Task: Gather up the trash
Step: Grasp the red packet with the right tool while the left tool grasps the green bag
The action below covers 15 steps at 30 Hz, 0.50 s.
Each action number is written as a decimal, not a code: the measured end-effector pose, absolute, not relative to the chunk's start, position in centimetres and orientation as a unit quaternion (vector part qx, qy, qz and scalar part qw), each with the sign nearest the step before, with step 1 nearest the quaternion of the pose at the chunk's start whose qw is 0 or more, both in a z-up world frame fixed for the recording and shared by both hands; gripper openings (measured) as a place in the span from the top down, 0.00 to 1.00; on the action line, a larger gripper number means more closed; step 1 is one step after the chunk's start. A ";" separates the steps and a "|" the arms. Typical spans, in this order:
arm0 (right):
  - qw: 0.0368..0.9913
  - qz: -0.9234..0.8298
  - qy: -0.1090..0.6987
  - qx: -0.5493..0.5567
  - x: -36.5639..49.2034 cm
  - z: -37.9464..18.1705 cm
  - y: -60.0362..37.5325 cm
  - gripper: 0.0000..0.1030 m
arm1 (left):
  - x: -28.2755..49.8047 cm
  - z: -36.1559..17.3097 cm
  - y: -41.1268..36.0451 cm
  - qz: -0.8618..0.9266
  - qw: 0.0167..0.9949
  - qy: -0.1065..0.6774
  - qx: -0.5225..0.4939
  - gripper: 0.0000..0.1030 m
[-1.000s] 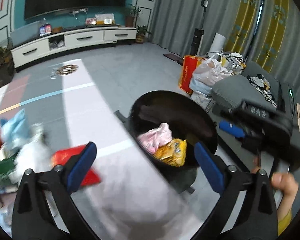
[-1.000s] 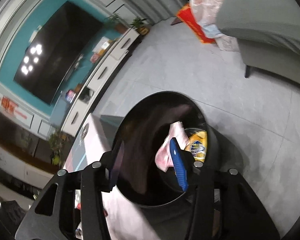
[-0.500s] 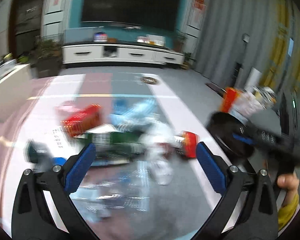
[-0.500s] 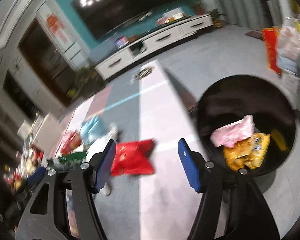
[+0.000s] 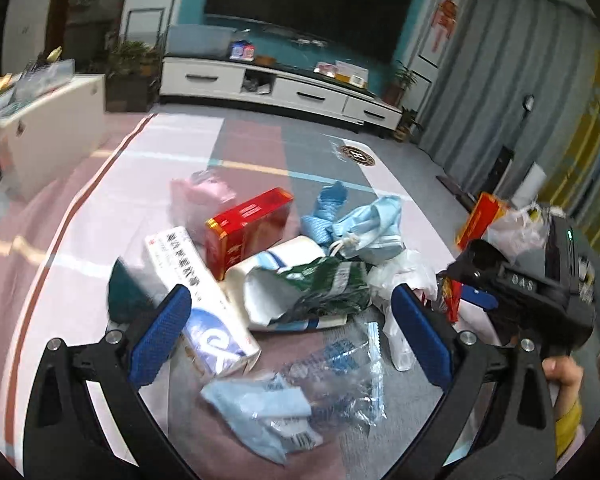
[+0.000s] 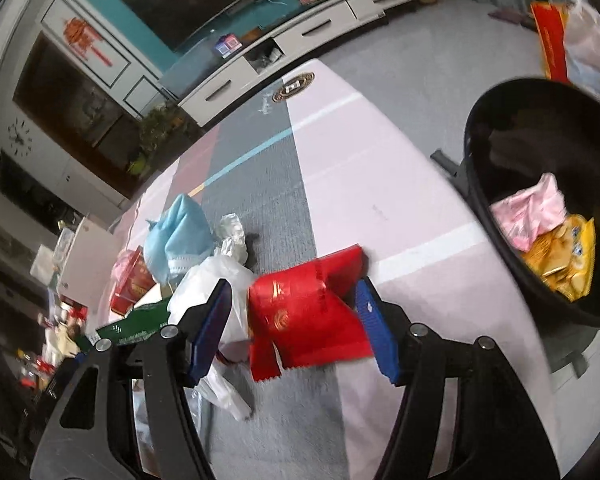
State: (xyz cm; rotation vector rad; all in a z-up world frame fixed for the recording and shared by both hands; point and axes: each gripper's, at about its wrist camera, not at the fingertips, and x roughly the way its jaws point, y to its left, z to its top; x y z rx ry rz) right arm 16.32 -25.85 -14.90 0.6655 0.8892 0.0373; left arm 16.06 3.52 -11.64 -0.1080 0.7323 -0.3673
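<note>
The right tool (image 6: 294, 326) is hanging with its jaws apart and nothing clamped; they have just been opening wider, and the red foil packet (image 6: 306, 314) is lying on the rug (image 6: 364, 184) in the gap between the blue pads, which are not pressing on it. The left tool (image 5: 290, 334) is also standing wide apart and empty, pointing down over the middle of the litter heap. Just ahead of its pads are lying a torn green-and-white wrapper (image 5: 320, 288), a long white carton with a blue end (image 5: 198, 296) and, nearer the camera, a crumpled clear plastic bag (image 5: 320, 376). Further out, a red box (image 5: 248, 228) is leaning against the pile, with a bundle of light blue masks (image 5: 364, 220) beside it and something pink (image 5: 202, 196) behind. Off to the right tool's right, well apart from the heap, the black trash bin (image 6: 488, 132) is already holding a pink wrapper (image 6: 528, 216) and a yellow snack bag (image 6: 564, 260).

The step in hand looks like reaching for the next pieces, both tools arriving empty at the pile. For the right tool, the next move is probably to sink onto the red packet and close on its crinkled body, then carry it across to the bin. The left tool has to choose one piece; the green wrapper seems the nearest and loosest.
</note>
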 end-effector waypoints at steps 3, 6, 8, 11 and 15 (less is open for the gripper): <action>0.841 0.015 0.434 0.323 16.7 -15.7 -25.7 0.38 | 16.4 -11.5 1.7 -0.186 0.924 0.333 0.014 0.03; 0.837 0.012 0.443 0.322 17.0 -16.1 -25.7 0.38 | 17.1 -11.9 0.5 -0.201 0.921 0.330 0.048 0.03; 0.835 0.012 0.446 0.323 17.2 -16.2 -25.7 0.38 | 17.5 -12.4 0.0 -0.205 0.916 0.341 0.054 0.04; 0.834 0.012 0.449 0.321 17.2 -16.3 -25.8 0.40 | 17.5 -12.9 -0.5 -0.212 0.911 0.350 0.056 0.39; 0.838 0.007 0.456 0.298 17.1 -16.1 -25.5 0.47 | 17.3 -13.2 -0.6 -0.212 0.906 0.362 0.051 0.58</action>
